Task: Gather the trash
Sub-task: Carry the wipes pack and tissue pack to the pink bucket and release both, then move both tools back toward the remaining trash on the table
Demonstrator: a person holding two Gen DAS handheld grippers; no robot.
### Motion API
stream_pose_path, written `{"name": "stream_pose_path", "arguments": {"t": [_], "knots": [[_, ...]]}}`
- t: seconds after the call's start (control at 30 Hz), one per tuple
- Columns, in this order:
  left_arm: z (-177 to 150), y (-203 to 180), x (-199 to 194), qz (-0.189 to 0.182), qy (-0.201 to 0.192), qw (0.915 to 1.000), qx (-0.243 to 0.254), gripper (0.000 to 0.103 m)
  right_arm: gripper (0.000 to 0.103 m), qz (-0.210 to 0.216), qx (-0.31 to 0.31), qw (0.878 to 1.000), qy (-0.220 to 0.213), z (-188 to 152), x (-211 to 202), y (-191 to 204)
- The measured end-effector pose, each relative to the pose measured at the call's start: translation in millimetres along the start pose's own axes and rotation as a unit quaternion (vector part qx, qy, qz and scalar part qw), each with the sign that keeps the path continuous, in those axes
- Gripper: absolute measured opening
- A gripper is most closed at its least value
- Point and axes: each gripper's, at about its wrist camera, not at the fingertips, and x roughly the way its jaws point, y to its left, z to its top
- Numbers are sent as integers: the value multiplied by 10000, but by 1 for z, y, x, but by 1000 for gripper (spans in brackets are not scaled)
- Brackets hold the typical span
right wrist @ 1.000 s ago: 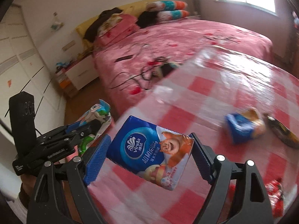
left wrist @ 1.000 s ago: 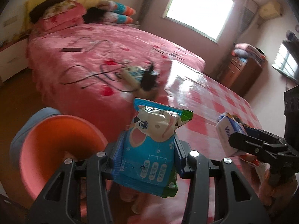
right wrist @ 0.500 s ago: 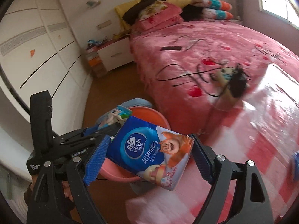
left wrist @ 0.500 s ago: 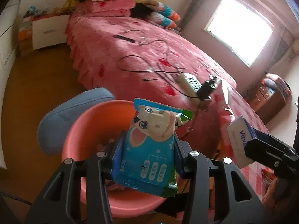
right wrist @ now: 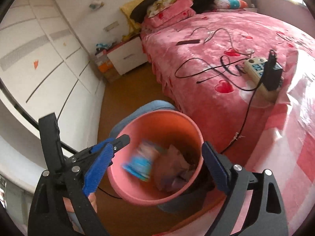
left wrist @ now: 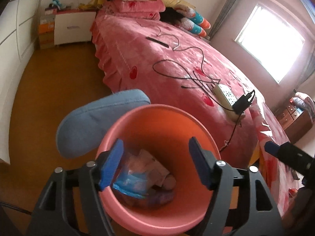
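Note:
A pink plastic bin (left wrist: 163, 116) stands on the floor by the bed; it also shows in the right wrist view (right wrist: 196, 137). My left gripper (left wrist: 156, 165) is open and empty, right above the bin's mouth. My right gripper (right wrist: 156, 169) is open and empty above the bin too. Inside the bin lie a blue snack wrapper (left wrist: 132, 179) and other crumpled trash (left wrist: 155, 165). In the right wrist view a blurred blue packet (right wrist: 139, 163) is inside the bin, beside crumpled wrappers (right wrist: 175, 167). The left gripper's finger (right wrist: 118, 139) shows at the bin's left rim.
A blue cushioned stool (left wrist: 98, 120) stands behind the bin. The pink bed (left wrist: 177, 59) carries black cables and a power strip (left wrist: 226, 96). A table with a red-checked cloth (right wrist: 295, 167) is at the right. A white nightstand (left wrist: 72, 27) stands by the wall.
Both grippers moved from the table to above the bin and opened. The blue snack wrapper and the tissue packet left the jaws and are now in the bin.

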Motion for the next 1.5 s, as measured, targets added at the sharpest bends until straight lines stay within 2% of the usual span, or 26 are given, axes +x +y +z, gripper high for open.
{"name": "stream_pose_path", "arguments": {"t": [0.1, 0.23, 0.5, 0.83, 1.5], "knots": [[0, -6, -7, 77, -133, 9998, 117, 81, 90, -202, -11, 9997, -123, -3, -13, -5], [0, -19, -13, -7, -153, 9996, 217, 84, 90, -478, -117, 9985, -260, -12, -29, -8], [-5, -50, -19, -318, -76, 9984, 461, 85, 90, -955, -289, 9940, -445, -31, -60, -21], [-15, -96, -31, -560, -22, 9943, 908, 85, 90, -1426, -169, 9873, -684, -56, -100, -45], [-43, -179, -49, -928, 83, 9816, 1668, 85, 90, -1959, 507, 9729, -1116, -91, -180, -95]]}}
